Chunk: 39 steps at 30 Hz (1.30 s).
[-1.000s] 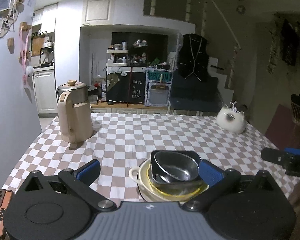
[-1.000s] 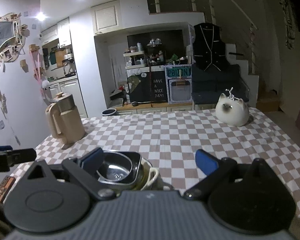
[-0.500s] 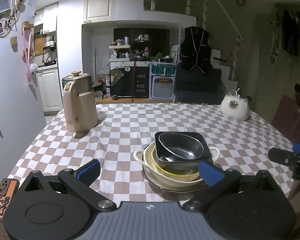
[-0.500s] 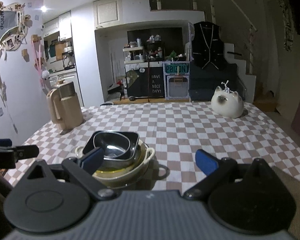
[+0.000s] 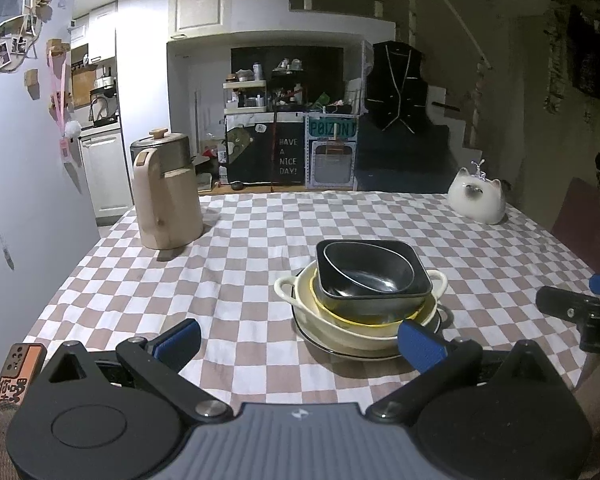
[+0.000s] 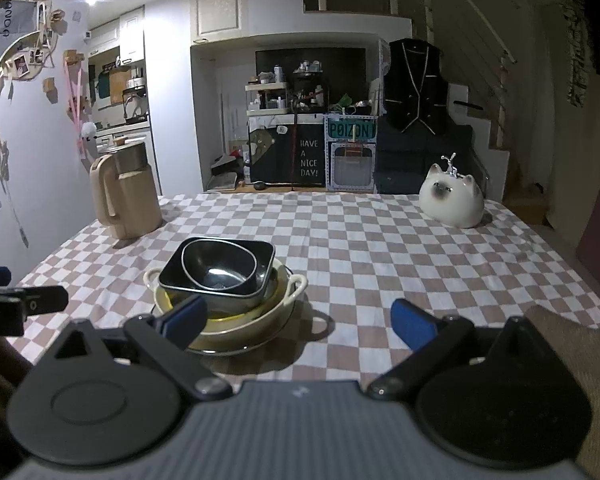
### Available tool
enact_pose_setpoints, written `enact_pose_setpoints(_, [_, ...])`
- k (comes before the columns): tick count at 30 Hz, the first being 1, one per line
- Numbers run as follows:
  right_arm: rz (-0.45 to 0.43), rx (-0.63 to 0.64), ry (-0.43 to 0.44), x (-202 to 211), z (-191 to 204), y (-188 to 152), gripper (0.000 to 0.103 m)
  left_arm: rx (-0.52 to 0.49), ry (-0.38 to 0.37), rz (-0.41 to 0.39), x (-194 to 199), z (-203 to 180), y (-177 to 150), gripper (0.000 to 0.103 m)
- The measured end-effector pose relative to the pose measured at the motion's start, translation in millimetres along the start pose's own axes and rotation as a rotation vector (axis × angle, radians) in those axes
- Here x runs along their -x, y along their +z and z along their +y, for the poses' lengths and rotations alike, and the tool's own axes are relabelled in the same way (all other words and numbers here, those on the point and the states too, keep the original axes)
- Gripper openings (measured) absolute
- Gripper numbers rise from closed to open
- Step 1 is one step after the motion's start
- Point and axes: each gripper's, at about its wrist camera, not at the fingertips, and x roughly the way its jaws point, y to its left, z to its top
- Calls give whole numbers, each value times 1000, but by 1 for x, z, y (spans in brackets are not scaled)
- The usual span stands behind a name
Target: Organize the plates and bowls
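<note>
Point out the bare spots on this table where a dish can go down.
The widest bare cloth lies between the dish stack and the cat figurine. Another patch lies between the stack and the jug. It is tightest at the near edge, where both open hand-held grippers flank the stack: left, right.

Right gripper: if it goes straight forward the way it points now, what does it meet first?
Probably nothing near: the open right gripper points over bare tablecloth, with the stack of dishes left of its line. Depth is unclear.

Both grippers, left [image 5: 300, 336] and right [image 6: 298, 320], have drawn back toward 6 o'clock, jaws wide, revealing the whole dish stack [image 5: 364, 300].
</note>
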Motion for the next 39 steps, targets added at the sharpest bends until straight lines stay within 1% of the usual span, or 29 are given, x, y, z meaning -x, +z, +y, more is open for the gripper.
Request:
enact_pose_setpoints(6, [14,1,5,-2,-1,-2,99,3,2,-6,1,-1,-2,103])
enact_pose_setpoints(39, [19,-5,1,-2,4,-5,99,-9,-6,-18,2,-5,-2,103])
